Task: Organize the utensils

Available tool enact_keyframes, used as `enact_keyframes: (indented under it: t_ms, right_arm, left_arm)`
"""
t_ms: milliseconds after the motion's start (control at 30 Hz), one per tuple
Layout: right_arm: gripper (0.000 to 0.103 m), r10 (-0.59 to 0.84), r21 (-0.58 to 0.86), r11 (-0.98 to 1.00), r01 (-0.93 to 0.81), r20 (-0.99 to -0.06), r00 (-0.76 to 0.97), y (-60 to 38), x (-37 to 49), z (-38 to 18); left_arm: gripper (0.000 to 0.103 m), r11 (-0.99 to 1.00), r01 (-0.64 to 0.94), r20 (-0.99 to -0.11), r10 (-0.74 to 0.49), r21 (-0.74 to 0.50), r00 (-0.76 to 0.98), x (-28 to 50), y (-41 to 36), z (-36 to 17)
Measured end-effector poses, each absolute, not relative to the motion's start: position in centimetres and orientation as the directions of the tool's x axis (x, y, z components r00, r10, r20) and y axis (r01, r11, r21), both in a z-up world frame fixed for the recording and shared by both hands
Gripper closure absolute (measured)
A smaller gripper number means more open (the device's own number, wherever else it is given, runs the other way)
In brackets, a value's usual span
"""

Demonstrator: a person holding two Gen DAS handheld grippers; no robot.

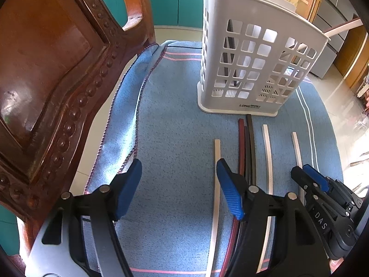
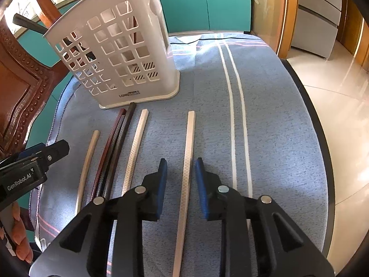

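While both grippers [image 1: 178,189] [image 2: 181,182] gape unladen, chopsticks [image 2: 188,161] lie on blue cloth [image 2: 265,115] before teal cabinets [image 2: 207,0].

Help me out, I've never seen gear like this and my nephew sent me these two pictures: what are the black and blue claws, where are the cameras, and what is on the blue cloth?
The claws are two hand-held grippers; a person carries one in each hand, with a camera on each looking along its fingers. One picture comes from the left gripper, the other from the right gripper. On the blue cloth stand a white slotted utensil holder and loose chopsticks: three pale, three dark. The left gripper is open over bare cloth. The right one straddles a pale chopstick, its pads not pressing it. Nothing is held.
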State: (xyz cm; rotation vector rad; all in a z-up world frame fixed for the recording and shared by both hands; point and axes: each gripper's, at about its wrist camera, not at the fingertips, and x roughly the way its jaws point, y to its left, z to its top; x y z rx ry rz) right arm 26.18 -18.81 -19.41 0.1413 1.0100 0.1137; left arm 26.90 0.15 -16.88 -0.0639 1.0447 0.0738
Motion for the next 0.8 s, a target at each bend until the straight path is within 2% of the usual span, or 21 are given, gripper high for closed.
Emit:
enact_keyframes:
  t_ms: [133, 400, 567, 667, 800]
  right_arm:
    - [0.077, 0.152, 0.161, 0.986, -0.028, -0.835, 0.529, -18.8, 26.2, -19.4]
    - [0.077, 0.141, 0.161, 0.987, -0.012, -0.826, 0.546, -19.9, 26.5, -18.8]
    - [0.077, 0.12, 0.117, 0.992, -0.039, -0.84, 0.529, -19.4, 26.8, -19.4]
    - [0.077, 0.064, 0.032, 0.997, -0.069, -0.837, 0.544, -18.2, 26.6, -19.6]
    - [0.074, 0.07, 0.038, 0.997, -0.07, -0.839, 0.54, -18.1, 26.6, -19.7]
  left_arm:
    - [0.035, 0.996, -0.087, -0.869, 0.017, -0.03, 0.494, 27.2, 0.6, -17.0]
    - [0.035, 0.972, -0.122, -0.886, -0.125, -0.199, 0.446, 28.2, 4.0, -17.7]
    - [0.036, 0.969, -0.117, -0.89, -0.149, -0.219, 0.431, 28.6, 4.2, -18.5]
    - [0.036, 0.971, -0.099, -0.894, -0.16, -0.22, 0.418, 28.5, 3.3, -19.1]
    - [0.039, 0.984, -0.044, -0.902, -0.142, -0.175, 0.407, 28.2, 1.0, -19.6]
